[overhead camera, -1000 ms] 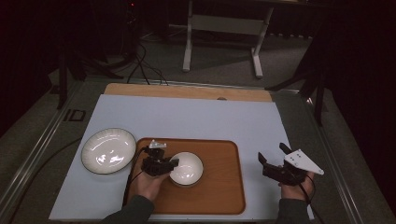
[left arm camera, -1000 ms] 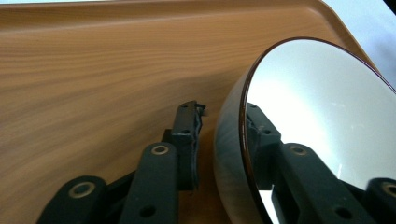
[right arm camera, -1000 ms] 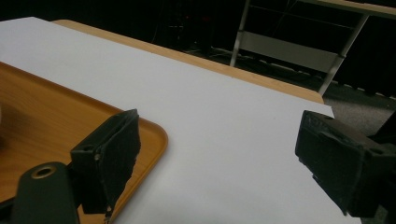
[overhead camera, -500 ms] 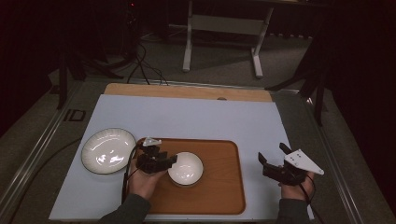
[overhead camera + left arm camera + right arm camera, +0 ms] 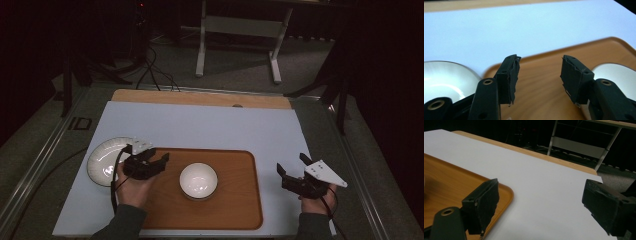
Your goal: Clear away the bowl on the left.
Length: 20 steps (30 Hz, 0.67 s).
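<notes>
No writing or label could be read on anything near the tray [image 5: 235, 200]. The tray was brown wood, lying on the white table [image 5: 210, 127]. A white bowl [image 5: 198, 180] stood inside it, near its middle, and I saw nothing in the bowl. A white plate [image 5: 102, 160] lay on the table just off the tray's left edge, bare as well. My left gripper [image 5: 159, 162] hovered over the tray's left end, between plate and bowl, jaws spread apart and holding nothing. My right gripper [image 5: 291, 167] hung beyond the tray's right edge, over the table, jaws parted wide and empty.
</notes>
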Motion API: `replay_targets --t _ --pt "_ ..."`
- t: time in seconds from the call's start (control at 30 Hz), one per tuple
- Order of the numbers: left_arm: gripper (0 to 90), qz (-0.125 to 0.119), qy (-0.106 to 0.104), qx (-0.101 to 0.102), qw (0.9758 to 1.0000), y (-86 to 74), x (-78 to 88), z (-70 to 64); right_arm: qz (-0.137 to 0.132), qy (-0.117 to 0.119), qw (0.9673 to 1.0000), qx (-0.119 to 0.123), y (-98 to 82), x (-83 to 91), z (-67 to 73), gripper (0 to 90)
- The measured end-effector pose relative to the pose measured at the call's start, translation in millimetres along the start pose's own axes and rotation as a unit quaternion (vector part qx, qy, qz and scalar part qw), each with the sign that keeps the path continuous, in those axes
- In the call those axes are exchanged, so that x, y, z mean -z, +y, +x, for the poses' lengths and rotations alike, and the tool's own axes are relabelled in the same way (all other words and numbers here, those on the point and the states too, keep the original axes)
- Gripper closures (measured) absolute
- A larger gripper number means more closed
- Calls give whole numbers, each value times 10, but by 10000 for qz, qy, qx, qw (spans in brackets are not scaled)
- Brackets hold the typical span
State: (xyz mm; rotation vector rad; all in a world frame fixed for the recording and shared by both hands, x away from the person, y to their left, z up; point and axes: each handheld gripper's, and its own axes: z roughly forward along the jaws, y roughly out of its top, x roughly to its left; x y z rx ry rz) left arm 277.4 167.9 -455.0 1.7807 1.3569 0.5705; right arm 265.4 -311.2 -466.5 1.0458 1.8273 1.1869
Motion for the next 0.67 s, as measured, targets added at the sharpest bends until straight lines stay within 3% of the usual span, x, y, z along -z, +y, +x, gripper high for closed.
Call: replay_targets --t 0.13,0.23,0.33,0.43,0.57,0.67 --pt "475 -134 131 51 9998 11 109 170 -10 -9 10000 -13 0 4 -2 137" --pt "468 -208 114 105 9997 14 175 286 -5 -13 10000 -33 -1 9 -3 137" --pt "437 -225 238 25 9995 3 223 378 -3 -15 10000 -51 -5 7 -2 137" --pt "400 -273 394 69 9988 -32 263 486 3 -26 10000 -89 -18 11 -19 137" --pt "302 -134 703 87 9974 -94 280 630 13 -35 9998 -207 -51 14 -65 137" --pt "248 9 1100 -48 9939 -144 278 688 33 -69 9995 -293 -83 -20 -86 136"
